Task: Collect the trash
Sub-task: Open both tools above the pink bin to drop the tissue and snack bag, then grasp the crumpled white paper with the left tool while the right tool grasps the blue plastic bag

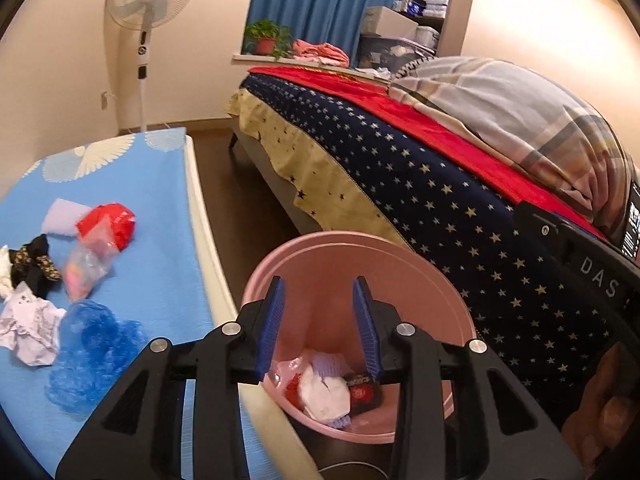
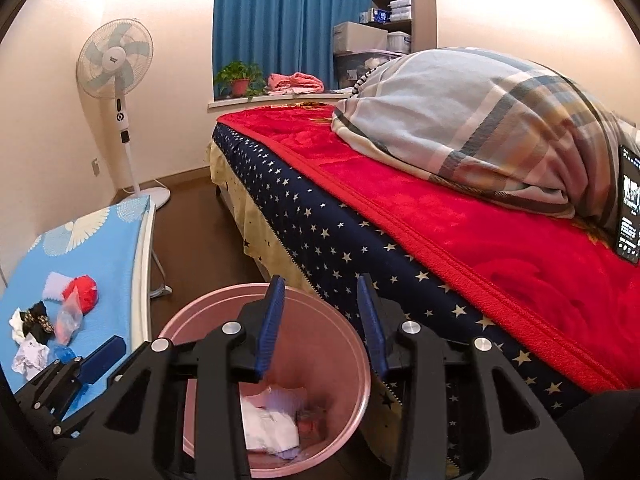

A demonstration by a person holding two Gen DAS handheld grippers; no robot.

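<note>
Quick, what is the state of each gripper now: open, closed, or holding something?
Left gripper: open, holding nothing, over the pink bin.
Right gripper: open, holding nothing, over the same bin.

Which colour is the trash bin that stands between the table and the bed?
Pink. The trash bin shows best in the left wrist view.

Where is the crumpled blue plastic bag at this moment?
In the left wrist view the crumpled blue plastic bag lies at the lower left on the blue table cover, beside the crumpled white paper.
</note>
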